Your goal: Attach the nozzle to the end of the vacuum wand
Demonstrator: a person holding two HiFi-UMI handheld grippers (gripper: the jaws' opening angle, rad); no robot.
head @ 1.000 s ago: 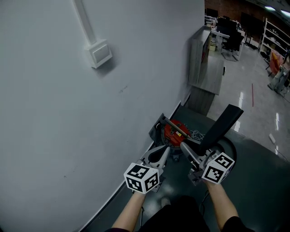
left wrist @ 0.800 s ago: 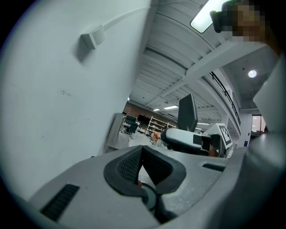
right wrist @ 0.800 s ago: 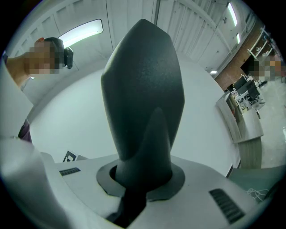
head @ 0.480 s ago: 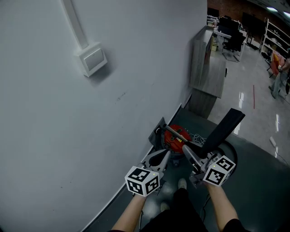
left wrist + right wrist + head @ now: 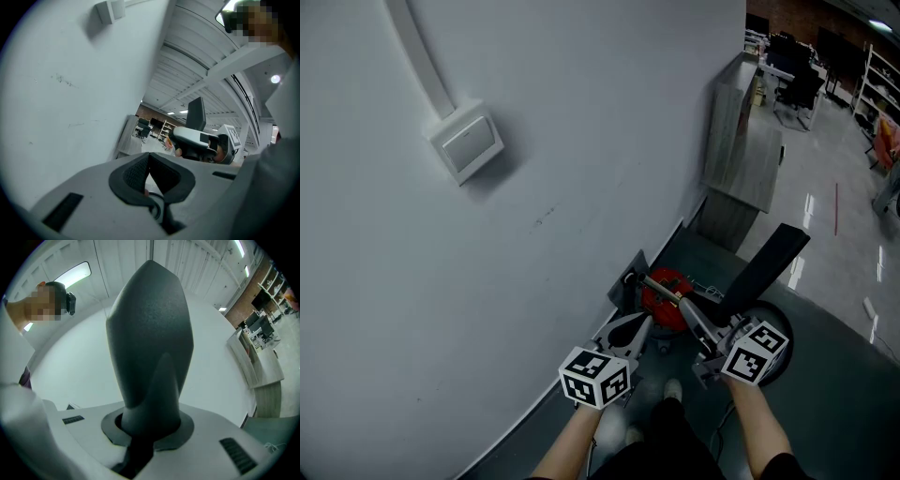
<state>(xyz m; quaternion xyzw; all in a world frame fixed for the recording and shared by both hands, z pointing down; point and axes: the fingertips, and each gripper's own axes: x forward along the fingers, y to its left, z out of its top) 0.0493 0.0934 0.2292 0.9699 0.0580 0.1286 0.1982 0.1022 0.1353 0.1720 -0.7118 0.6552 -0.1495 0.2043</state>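
Note:
My right gripper (image 5: 720, 317) is shut on the narrow neck of a black vacuum nozzle (image 5: 767, 264), which sticks out away from me and widens toward its far end. The right gripper view is filled by this nozzle (image 5: 151, 333), rising from between the pads of that gripper (image 5: 150, 426). The left gripper (image 5: 637, 328) is shut with nothing in it, and its dark pads (image 5: 136, 173) meet in the left gripper view. A red vacuum body (image 5: 662, 289) sits on the floor by the wall, just beyond both grippers, with a thin tube (image 5: 666, 283) lying across it.
A white wall (image 5: 534, 187) runs along the left and carries a small box (image 5: 467, 142) with a conduit. A grey cabinet (image 5: 742, 155) stands against it farther on. A round black base (image 5: 776, 330) lies under the right hand. My shoes (image 5: 673, 386) show below.
Both grippers have moved forward and slightly down toward the red vacuum. The wall box has slid left in the head view. The jaws stand as before.

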